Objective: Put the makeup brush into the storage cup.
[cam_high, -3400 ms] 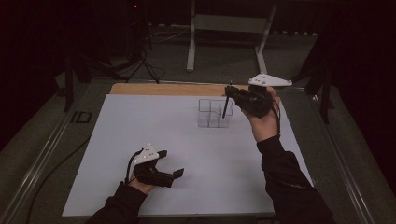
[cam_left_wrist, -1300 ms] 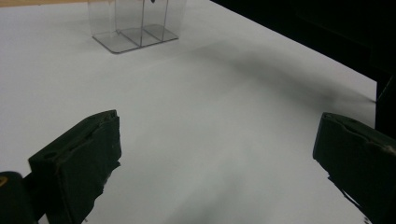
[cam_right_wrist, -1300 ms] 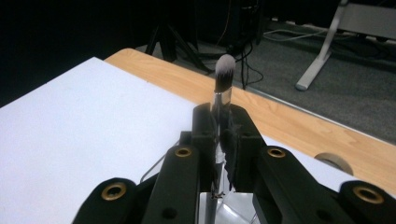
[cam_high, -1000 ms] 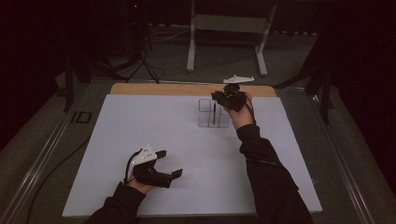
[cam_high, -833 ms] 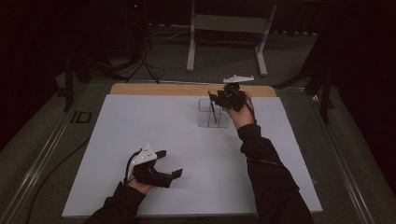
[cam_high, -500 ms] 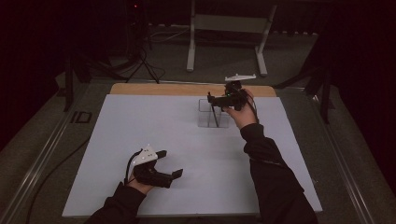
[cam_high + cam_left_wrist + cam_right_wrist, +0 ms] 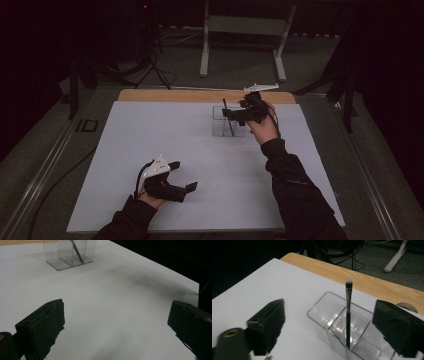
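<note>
Slim black-handled makeup brush [image 7: 348, 315] standing in clear plastic 3-slot organiser [image 7: 329, 320] looks light, stiff, best pinched mid-handle; right gripper [image 7: 332, 325] jaws just opened, spread clear of it.

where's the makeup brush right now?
The makeup brush stands bristles up in a compartment of the clear organizer at the table's far side, near the wooden edge. The right gripper hovers open around it, jaws just opened, not touching.

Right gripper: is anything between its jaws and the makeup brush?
Nothing visible. The right gripper is open, its jaws having just opened, and the makeup brush stands free between them in the clear organizer.
</note>
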